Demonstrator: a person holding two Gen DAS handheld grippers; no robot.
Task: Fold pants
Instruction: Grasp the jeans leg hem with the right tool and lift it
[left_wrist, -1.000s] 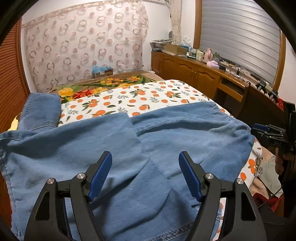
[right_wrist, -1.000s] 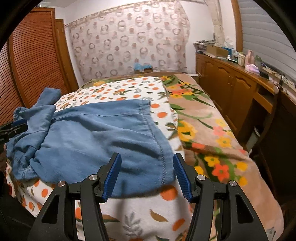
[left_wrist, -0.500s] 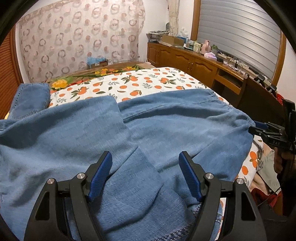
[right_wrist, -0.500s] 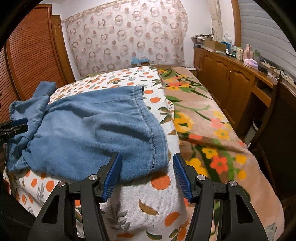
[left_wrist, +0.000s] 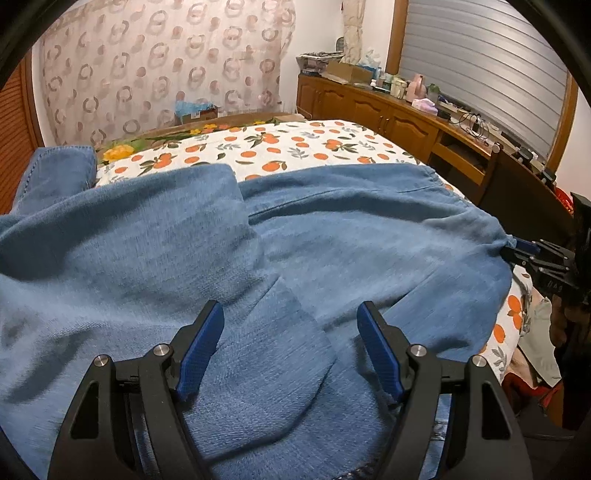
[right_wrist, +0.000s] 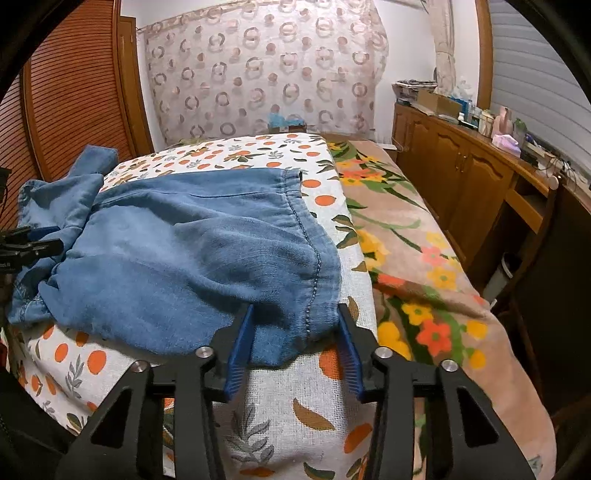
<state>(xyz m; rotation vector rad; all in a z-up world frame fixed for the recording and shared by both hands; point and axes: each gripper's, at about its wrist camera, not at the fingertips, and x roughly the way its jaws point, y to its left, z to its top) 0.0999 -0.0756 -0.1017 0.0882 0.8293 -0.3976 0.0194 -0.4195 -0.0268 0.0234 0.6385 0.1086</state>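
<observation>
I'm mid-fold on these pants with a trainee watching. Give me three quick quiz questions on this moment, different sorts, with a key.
1. True or false: the right gripper has the hem corner of the pants between its fingers.
2. Multiple choice: what print is on the sheet under the pants? A) stripes B) oranges C) stars
3. Fill in: the left gripper hangs over the denim with its fingers ____.

Key: 1 true; 2 B; 3 open
</observation>
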